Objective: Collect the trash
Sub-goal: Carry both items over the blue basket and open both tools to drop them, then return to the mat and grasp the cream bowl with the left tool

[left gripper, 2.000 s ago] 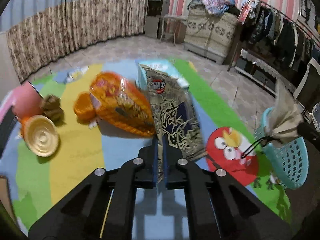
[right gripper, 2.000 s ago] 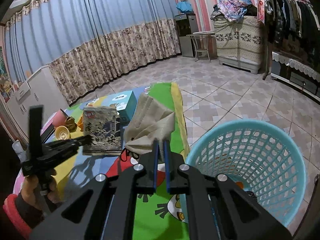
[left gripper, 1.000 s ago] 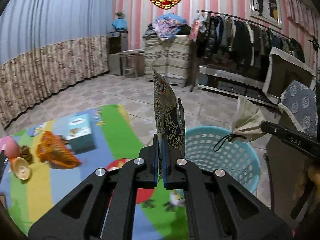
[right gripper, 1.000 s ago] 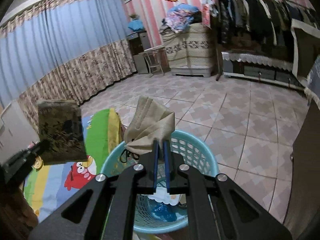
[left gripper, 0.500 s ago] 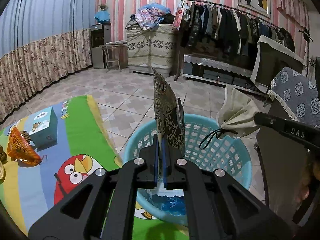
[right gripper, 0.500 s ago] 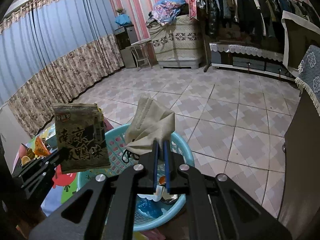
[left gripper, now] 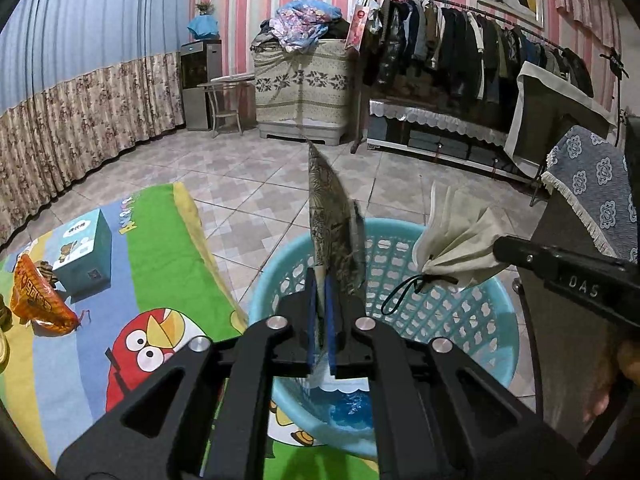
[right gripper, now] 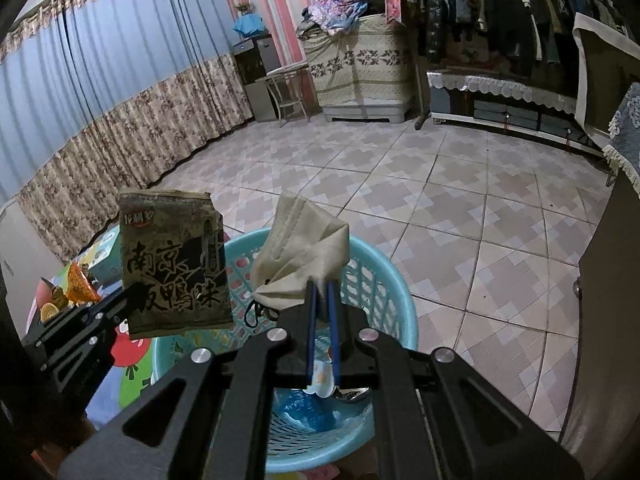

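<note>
Holding a dark snack wrapper [right gripper: 174, 264] upright in my left gripper [left gripper: 320, 312], I have its lower edge clamped between the two blue-lined fingers, and it hangs over the near left rim of the light blue laundry-style basket [left gripper: 496, 320]. My right gripper [right gripper: 323, 316] is pinched shut on a crumpled beige face mask [right gripper: 304, 252], its black ear loop [left gripper: 404, 292] dangling, also above the basket opening, just right of the wrapper and not touching it. Down in the basket bottom lie a blue crinkled piece [right gripper: 304, 408] and something white with a printed pattern [right gripper: 322, 376]; I cannot tell what they are. The basket stands on the tiled floor [right gripper: 460, 208] at the right edge of a colourful play mat [left gripper: 160, 240] with a red cartoon bird. Farther left on the mat lie an orange snack bag [left gripper: 36, 300] and a light blue box [left gripper: 82, 252] beside it. A clothes rack [left gripper: 460, 36] stands along the far striped wall.
</note>
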Action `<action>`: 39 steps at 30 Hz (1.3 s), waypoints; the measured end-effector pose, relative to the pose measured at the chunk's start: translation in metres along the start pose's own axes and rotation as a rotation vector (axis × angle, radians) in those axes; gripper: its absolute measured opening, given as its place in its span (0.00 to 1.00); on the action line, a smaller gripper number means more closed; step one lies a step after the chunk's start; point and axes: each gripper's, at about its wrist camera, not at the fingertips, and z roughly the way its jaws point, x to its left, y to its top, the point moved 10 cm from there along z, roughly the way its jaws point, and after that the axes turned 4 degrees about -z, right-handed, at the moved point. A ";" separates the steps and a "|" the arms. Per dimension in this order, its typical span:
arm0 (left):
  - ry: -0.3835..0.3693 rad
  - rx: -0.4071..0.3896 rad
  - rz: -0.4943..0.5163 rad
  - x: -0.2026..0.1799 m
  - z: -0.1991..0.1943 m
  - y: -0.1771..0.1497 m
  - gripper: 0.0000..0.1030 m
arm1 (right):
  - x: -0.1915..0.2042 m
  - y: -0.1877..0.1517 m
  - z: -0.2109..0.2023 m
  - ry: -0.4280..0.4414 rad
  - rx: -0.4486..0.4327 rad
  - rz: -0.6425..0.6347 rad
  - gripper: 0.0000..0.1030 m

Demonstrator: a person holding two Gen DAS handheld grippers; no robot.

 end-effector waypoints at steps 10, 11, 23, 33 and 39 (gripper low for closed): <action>0.065 -0.047 -0.027 0.032 -0.022 0.004 0.60 | 0.002 0.000 0.005 -0.011 0.001 -0.015 0.06; 0.071 -0.054 -0.033 0.036 -0.025 0.005 0.65 | 0.003 -0.002 0.006 -0.013 0.002 -0.020 0.06; 0.180 -0.100 -0.113 0.112 -0.064 0.008 0.84 | 0.044 -0.012 0.026 -0.016 0.039 -0.102 0.10; 0.236 -0.113 -0.164 0.161 -0.089 0.000 0.88 | 0.065 -0.016 0.037 -0.031 0.048 -0.141 0.78; 0.269 -0.124 -0.199 0.192 -0.106 -0.010 0.91 | 0.088 -0.008 0.026 -0.038 -0.006 -0.174 0.87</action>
